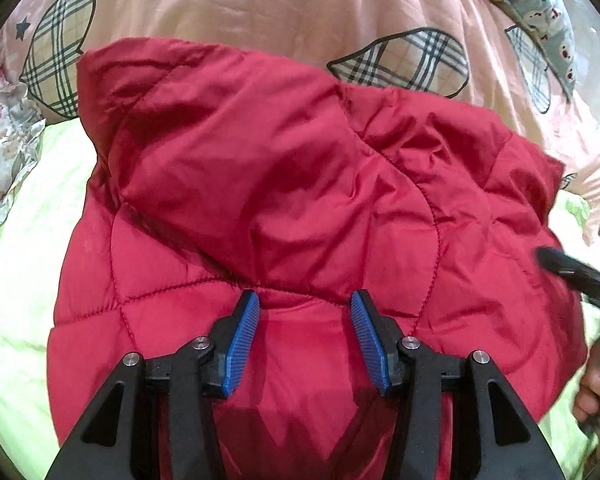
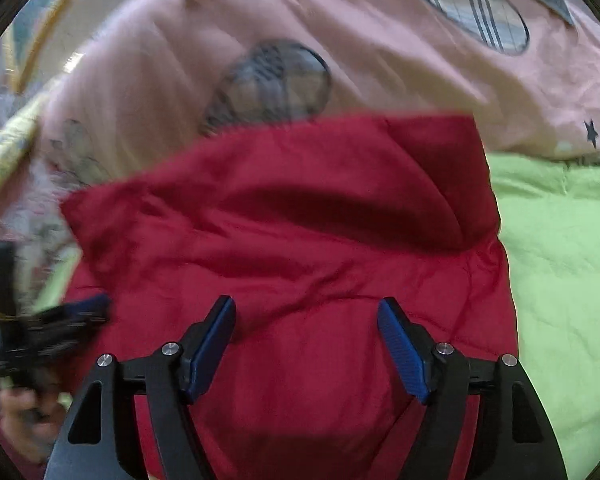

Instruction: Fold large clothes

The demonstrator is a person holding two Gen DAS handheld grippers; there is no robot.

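Note:
A red quilted jacket (image 1: 284,184) lies folded in a thick bundle on the bed, with an upper layer laid over the lower part. My left gripper (image 1: 305,300) is open and empty, its blue pads just above the jacket's near part. My right gripper (image 2: 306,306) is open and empty over the same jacket (image 2: 300,216). The right gripper shows blurred at the right edge of the left wrist view (image 1: 580,276). The left gripper shows blurred at the left edge of the right wrist view (image 2: 60,320).
A light green sheet (image 1: 16,280) covers the bed under the jacket, also seen in the right wrist view (image 2: 560,260). A pink quilt with plaid patches (image 1: 300,8) lies behind the jacket. A floral pillow (image 1: 0,128) is at the left.

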